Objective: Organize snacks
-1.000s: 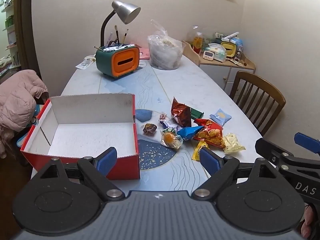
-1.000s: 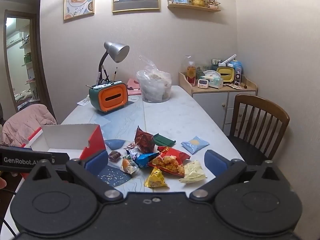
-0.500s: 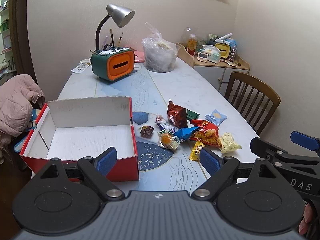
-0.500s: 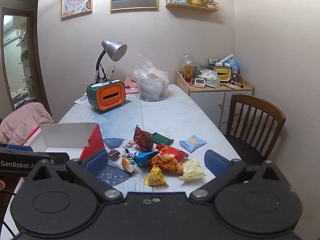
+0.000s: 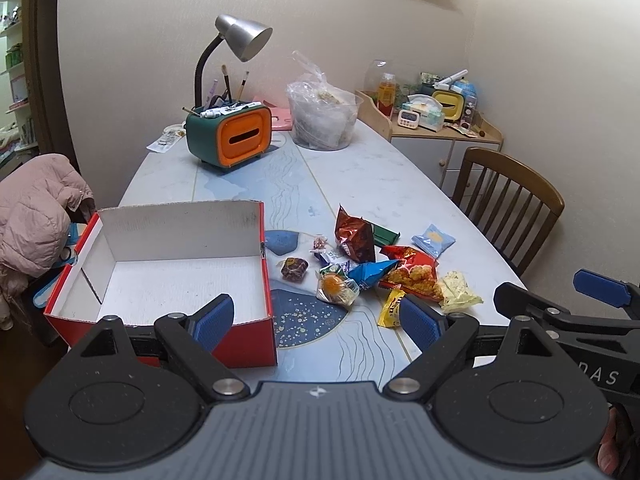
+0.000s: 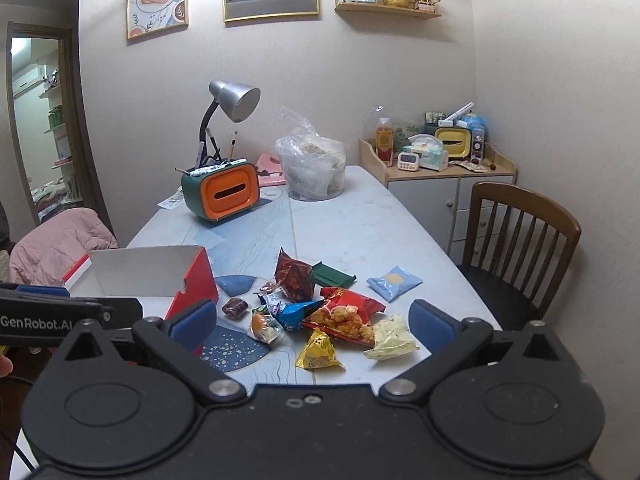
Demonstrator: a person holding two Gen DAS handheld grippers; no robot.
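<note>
We've got both grippers up over the near edge of the table, and neither one is touching anything. Our left gripper has its jaws spread wide with nothing between the blue pads, just the corner of the red box and the tabletop showing through the gap. Our right gripper is spread wide too and holds nothing; through its gap we see the snack pile on the table. The snacks sit in a loose heap just right of the box, whose white inside has nothing in it. A yellow packet and a pale crinkly one lie nearest us.
</note>
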